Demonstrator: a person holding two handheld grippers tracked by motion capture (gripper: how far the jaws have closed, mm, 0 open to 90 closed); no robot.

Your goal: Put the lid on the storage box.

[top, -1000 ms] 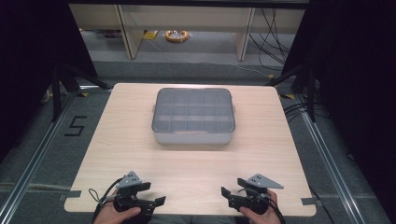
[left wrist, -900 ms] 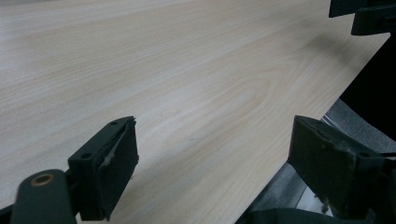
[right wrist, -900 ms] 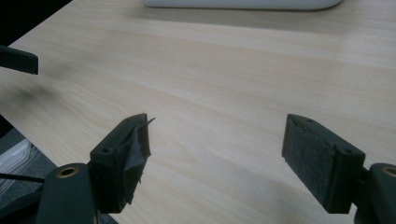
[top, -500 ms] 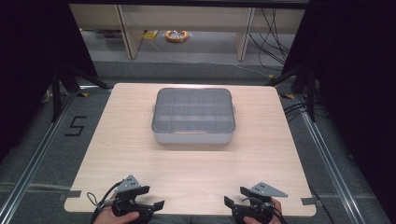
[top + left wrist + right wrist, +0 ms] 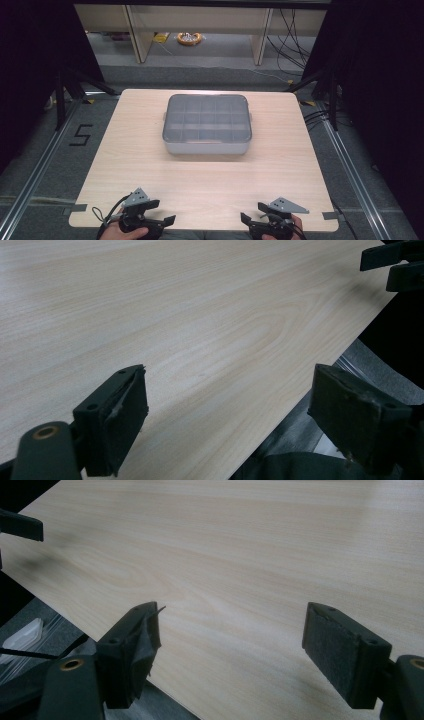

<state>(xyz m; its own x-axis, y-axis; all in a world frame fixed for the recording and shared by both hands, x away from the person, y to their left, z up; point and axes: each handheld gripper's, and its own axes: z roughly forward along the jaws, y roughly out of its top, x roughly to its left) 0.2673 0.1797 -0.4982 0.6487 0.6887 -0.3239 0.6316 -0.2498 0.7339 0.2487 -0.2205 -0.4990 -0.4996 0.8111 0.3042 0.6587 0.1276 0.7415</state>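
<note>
Organizer box (image 5: 207,124) with a clear lid and a grid of small compartments sat flat on the light wood worktop (image 5: 125,150), around its middle and toward the far edge, well apart from both grippers. Its pale grey base showed along the near side below the lid.

At the near edge of the worktop, the left gripper (image 5: 159,221) was held low in a hand (image 5: 131,233), jaws spread wide and holding nothing. In the left gripper view its 2 black padded jaws stood far apart over bare wood, 1 above the board and the other out past its edge, with the right gripper's jaws (image 5: 395,264) showing at the upper right corner.

The right gripper (image 5: 251,221) sat at the near right edge, also gaping wide and empty, a grey 3-cornered plate (image 5: 289,205) on top. In the right gripper view its jaws framed bare wood grain.

Beyond the worktop, grey floor carried a taped figure 5 (image 5: 80,135), and a coil of yellow cable (image 5: 189,38) lay near wooden furniture legs.
</note>
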